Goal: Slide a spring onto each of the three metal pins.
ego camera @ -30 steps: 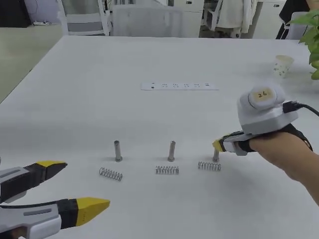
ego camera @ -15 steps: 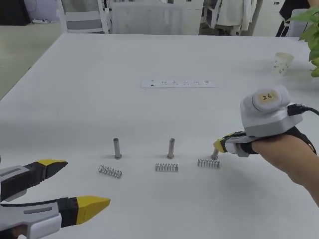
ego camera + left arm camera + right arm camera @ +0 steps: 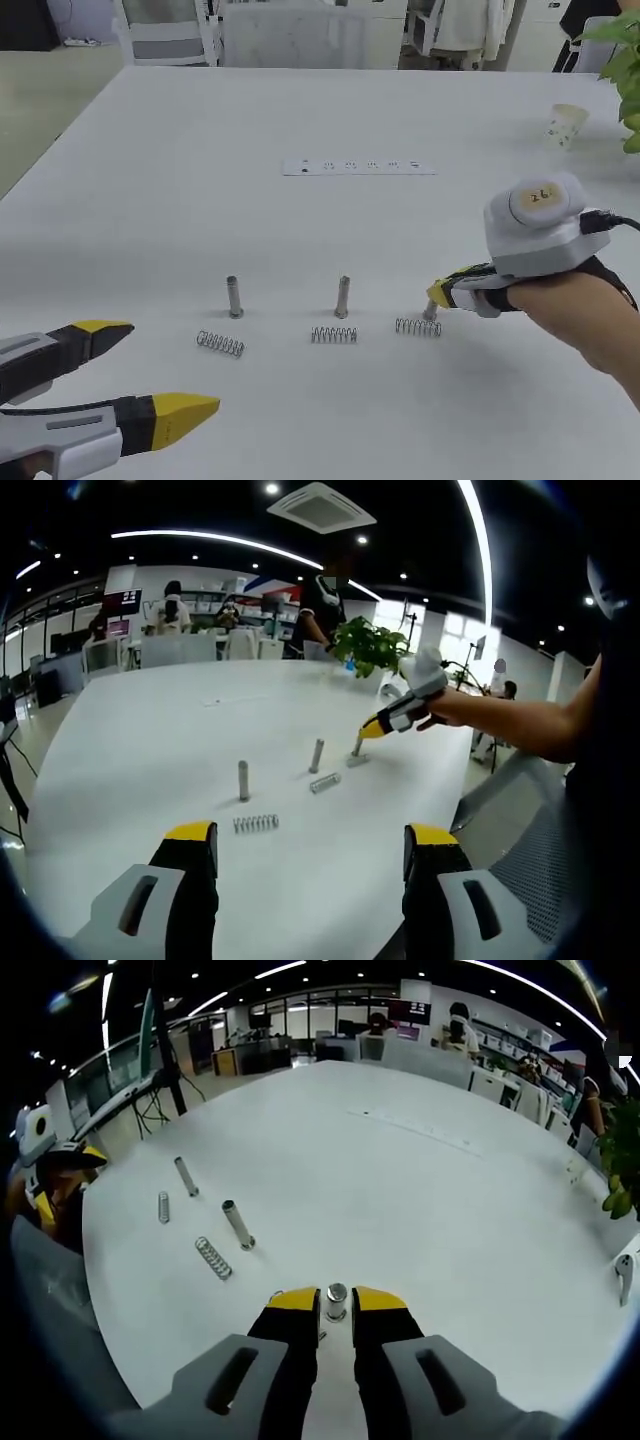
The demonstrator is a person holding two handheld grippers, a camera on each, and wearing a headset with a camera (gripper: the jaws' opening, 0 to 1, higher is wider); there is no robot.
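Hardly anything has shifted: the right gripper [image 3: 437, 293] stays at the right pin [image 3: 337, 1300], its jaws narrowly flanking the top; whether they pinch it I can't tell. The left gripper [image 3: 160, 368] hovers wide open. The left spring [image 3: 220, 344], middle spring [image 3: 334, 335] and right spring [image 3: 418, 327] lie flat, one before each pin.

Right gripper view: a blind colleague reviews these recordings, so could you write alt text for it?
The right gripper's yellow-tipped jaws closely flank an upright metal pin on a white table; whether they touch it is unclear. Farther left stand two more pins, each with a spring lying beside it.
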